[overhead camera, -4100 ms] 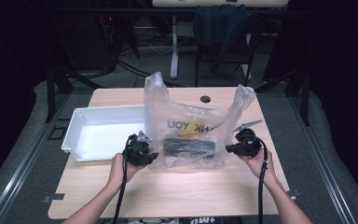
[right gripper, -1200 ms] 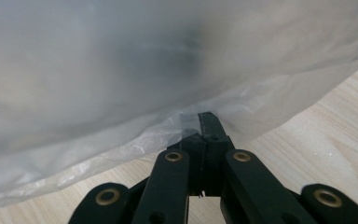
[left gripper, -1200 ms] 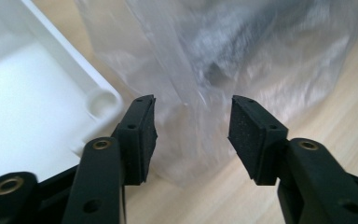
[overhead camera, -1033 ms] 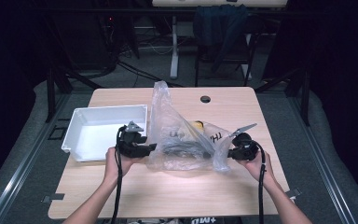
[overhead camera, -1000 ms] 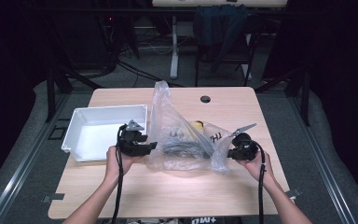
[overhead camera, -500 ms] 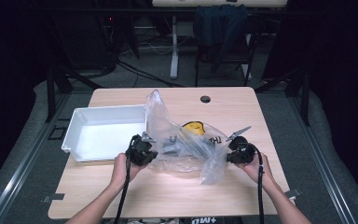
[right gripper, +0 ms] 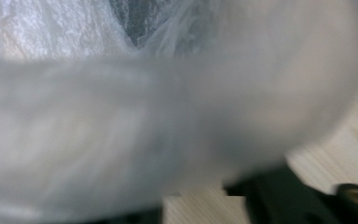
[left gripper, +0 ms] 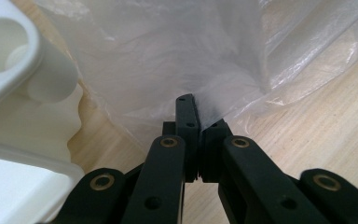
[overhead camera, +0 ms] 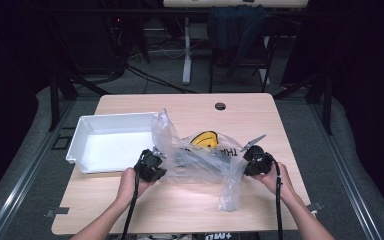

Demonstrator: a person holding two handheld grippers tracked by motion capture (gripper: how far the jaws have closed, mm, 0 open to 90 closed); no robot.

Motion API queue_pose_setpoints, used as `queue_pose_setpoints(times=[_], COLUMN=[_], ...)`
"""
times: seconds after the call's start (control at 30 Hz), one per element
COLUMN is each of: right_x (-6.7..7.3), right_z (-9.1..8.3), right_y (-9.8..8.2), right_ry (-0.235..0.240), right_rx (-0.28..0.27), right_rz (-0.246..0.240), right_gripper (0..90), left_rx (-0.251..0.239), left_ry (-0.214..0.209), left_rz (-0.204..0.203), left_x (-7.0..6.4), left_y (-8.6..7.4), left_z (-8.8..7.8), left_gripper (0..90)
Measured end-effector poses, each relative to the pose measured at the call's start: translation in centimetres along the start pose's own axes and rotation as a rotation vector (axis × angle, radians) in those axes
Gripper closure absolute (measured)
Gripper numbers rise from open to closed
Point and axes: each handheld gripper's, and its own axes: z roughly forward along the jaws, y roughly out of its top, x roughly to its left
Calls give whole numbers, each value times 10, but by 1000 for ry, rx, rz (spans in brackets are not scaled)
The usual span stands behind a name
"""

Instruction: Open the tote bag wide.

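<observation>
Dark floor surrounds the wooden bench (overhead camera: 190,210). On its middle the plastic bag (overhead camera: 200,157) lies flattened, contents inside. The left gripper (left gripper: 193,122) has its fingers pinched on the bag's edge, close beside the white tray (overhead camera: 87,124). The right gripper (overhead camera: 252,159) has just been opening; whether film remains between its fingers cannot be told. Emptying seems left; free room lies toward the person.

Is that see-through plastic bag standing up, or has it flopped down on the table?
Mostly flopped down. The plastic bag lies slumped on the table, with one corner poking up beside the white tray.
</observation>
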Motion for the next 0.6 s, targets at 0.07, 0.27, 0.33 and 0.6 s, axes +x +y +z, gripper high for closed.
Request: queue_pose_setpoints(times=[0.07,0.27,0.33,0.6], right_x=[-2,-6,-8,-6], right_z=[-19,-50,-59,-86], right_y=[-4,-15,-18,-11], right_ry=[21,54,59,152], right_rx=[-49,-116,-141,-325], right_rz=[-13,3,21,67], right_gripper=[523,343,303,233], left_rx=[2,3,-1,3], left_ry=[4,9,13,23], left_rz=[2,4,7,16], left_x=[1,2,1,2], left_y=[-1,1,1,1], left_z=[-1,0,1,2], left_gripper=[885,884,884,872])
